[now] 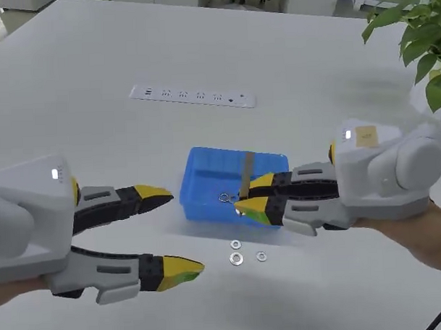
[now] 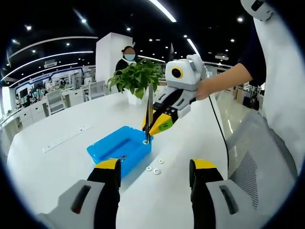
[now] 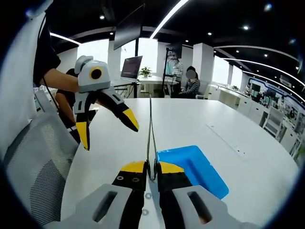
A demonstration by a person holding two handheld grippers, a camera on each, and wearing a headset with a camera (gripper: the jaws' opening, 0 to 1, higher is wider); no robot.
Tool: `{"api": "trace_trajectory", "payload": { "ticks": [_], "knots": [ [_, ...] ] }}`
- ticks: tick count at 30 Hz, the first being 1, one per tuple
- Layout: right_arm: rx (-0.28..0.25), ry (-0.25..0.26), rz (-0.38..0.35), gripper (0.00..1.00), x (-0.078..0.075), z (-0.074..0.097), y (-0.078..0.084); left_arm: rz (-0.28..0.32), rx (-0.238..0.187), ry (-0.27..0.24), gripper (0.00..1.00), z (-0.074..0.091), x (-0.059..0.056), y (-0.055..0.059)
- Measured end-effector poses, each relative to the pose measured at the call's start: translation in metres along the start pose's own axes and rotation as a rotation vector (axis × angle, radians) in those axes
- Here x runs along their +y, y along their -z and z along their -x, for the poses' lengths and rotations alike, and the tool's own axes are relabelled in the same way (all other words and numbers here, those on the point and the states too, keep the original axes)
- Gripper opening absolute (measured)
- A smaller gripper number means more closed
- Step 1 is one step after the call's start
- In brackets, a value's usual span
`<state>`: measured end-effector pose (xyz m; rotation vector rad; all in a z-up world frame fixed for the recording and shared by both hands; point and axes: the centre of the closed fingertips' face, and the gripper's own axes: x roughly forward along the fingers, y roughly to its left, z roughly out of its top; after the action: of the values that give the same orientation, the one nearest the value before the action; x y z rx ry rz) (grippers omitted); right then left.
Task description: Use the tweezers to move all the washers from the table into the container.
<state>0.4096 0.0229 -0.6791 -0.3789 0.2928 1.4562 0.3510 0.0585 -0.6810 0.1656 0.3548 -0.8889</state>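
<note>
Right hand-held gripper (image 1: 242,205) is clamped tight on the tweezers (image 1: 247,171). They stand roughly upright, tips at the near rim of the blue container (image 1: 203,181). Can't tell if the tips carry anything. One washer (image 1: 224,198) lies inside the container. Three more washers (image 1: 236,259) sit on the desk (image 1: 94,68) just in front of it, nothing covering them. Left hand-held gripper (image 1: 186,231) is wide open and empty, off to the side of them. Power strip (image 1: 193,96) lies beyond the container, plant (image 1: 419,35) at the desk's far right.

head view looks down, close, over blue container (image 1: 196,184); both gripper views low, facing each other, sharing it.
</note>
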Motion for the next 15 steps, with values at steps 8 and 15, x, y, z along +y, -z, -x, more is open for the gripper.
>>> {"api": "trace_trajectory", "payload": {
  "ticks": [8,15],
  "knots": [
    [-0.012,0.044,0.014,0.1,-0.021,0.0,-0.01,0.01,0.004,-0.007,0.74,0.001,-0.002,0.004],
    [-0.016,0.062,0.003,0.1,-0.046,-0.008,-0.007,0.05,0.003,-0.014,0.82,0.005,-0.001,0.01]
  ]
}}
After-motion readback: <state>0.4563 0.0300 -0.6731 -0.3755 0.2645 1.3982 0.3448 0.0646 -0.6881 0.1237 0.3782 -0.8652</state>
